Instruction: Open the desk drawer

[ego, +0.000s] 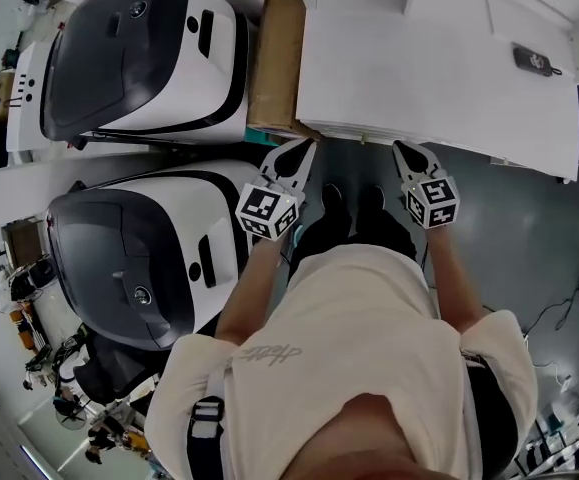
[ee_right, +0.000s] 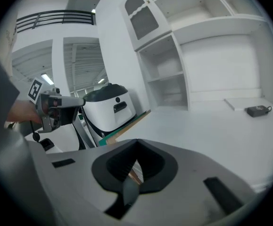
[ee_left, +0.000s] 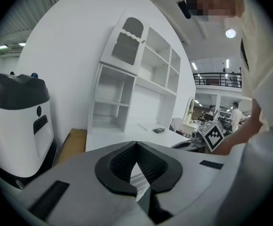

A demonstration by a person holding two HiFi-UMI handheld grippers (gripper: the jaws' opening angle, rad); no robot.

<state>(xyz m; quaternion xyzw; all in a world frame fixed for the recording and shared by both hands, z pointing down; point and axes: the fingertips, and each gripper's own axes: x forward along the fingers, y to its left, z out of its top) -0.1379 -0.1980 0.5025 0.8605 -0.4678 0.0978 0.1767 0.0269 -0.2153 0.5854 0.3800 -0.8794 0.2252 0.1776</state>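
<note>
White desk [ego: 419, 78]: its drawer cannot be made out along the near edge. Left gripper [ego: 299, 155] and right gripper [ego: 409, 156] close by that edge, side by side, jaws closed together, nothing between them. Cardboard slab [ego: 277, 58] against the desk's left side.

No readable text anywhere. Shirt [ego: 269, 351]: small script word on the back, too small and warped to make out. Marker cubes [ego: 267, 211]: black-and-white square code patterns only, no letters or digits. White machines [ego: 129, 258]: one small round emblem each, illegible. Small dark gadget [ego: 536, 61] on the desk [ego: 419, 78]: no legible print. Nothing else carries lettering.
</note>
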